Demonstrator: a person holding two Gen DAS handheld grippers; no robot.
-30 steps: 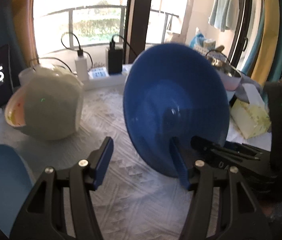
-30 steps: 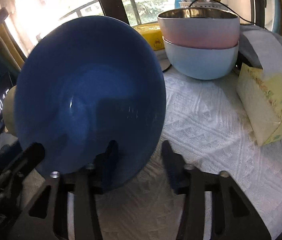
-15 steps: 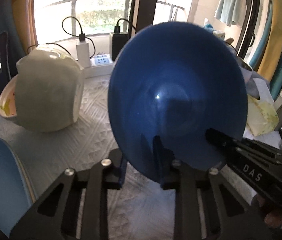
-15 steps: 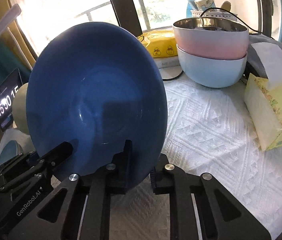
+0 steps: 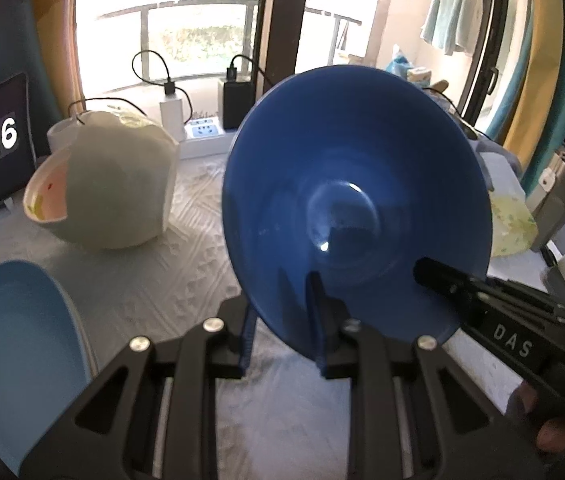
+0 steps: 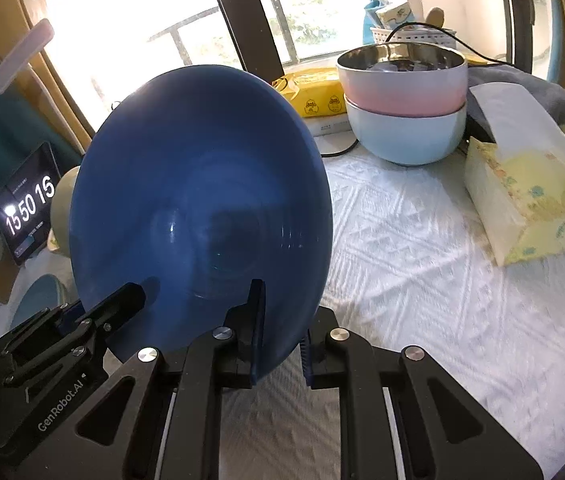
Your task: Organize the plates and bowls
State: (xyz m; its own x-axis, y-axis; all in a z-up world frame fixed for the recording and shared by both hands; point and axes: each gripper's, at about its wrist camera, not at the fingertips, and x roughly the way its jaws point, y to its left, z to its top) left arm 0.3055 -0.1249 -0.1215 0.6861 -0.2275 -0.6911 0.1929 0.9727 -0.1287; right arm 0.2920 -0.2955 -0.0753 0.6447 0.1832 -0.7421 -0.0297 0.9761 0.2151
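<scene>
Dark blue bowl point(image 5: 354, 216) in both grippers — its far face hidden.

Both wrist views face the blue plate point(image 5: 354, 216) closely from opposite sides.

Daylight floods in from the window point(image 5: 170, 36) at 12 o'clock, blown out. Fisheye edges curve and darken; the bowl point(image 6: 202, 208) is backlit.

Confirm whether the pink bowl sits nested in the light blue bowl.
Yes, the pink bowl sits stacked inside the light blue bowl.
</scene>
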